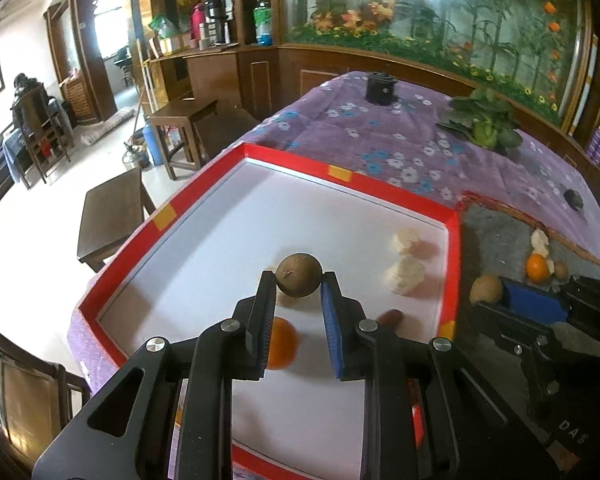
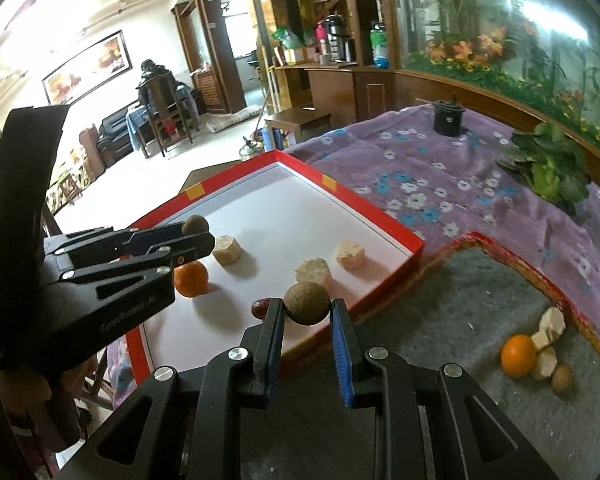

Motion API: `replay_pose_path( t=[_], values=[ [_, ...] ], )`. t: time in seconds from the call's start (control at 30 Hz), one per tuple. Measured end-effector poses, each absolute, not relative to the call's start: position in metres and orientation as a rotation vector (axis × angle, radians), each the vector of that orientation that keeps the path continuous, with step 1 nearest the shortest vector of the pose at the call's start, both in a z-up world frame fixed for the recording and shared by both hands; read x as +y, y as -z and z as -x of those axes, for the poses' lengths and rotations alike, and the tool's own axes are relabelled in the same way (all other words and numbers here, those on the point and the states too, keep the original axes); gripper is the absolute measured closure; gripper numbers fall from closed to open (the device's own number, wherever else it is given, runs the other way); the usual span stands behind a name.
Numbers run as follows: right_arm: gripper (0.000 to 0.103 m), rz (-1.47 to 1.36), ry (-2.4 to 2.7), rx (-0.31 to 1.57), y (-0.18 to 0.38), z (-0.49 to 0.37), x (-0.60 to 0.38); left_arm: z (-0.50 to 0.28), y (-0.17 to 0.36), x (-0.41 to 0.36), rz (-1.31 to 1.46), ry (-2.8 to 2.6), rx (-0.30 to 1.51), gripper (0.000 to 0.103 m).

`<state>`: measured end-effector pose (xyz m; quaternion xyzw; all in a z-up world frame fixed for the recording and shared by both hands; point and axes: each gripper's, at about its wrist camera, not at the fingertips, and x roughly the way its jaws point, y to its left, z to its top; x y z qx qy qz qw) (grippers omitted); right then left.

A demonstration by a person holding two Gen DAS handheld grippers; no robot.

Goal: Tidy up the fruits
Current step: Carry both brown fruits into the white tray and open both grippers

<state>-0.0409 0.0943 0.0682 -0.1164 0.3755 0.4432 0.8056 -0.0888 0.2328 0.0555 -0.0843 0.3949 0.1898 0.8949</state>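
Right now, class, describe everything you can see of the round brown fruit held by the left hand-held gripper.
The round brown fruit is a dull, rough-skinned ball with a small mark on its front. It sits pinched between the two blue-padded fingertips of the left hand-held gripper, lifted above the white floor of the red-rimmed tray, where it casts a shadow. Nothing but the pads touches it. Below lie an orange tangerine and pale chunks.

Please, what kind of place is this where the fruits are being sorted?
Probably a home's living and dining area. A table with a purple floral cloth holds the red tray, a large planted glass tank stands behind it, and a dark sofa with a framed picture sits farther back.
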Motion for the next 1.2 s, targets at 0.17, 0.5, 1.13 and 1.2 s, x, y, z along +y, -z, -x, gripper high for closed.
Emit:
replay_pose_path(
  t=[0.17, 0.5, 1.13, 1.2],
  values=[
    [0.081, 0.269, -0.967, 0.819, -0.062, 0.039, 0.110, 0.085, -0.053, 0.252, 0.211, -0.409, 0.827, 0.081],
    [0.081, 0.315, -1.018, 0.864, -0.048, 0.034, 0.145, 0.063, -0.040, 0.282, 0.280, -0.422, 0.874, 0.081],
    [0.071, 0.337, -1.067, 0.927, -0.027, 0.031, 0.170, 0.045, -0.022, 0.298, 0.318, -0.465, 0.949, 0.056],
    [0.070, 0.332, -1.068, 0.918, -0.030, 0.033, 0.167, 0.048, -0.026, 0.297, 0.312, -0.474, 0.929, 0.048]
  ],
)
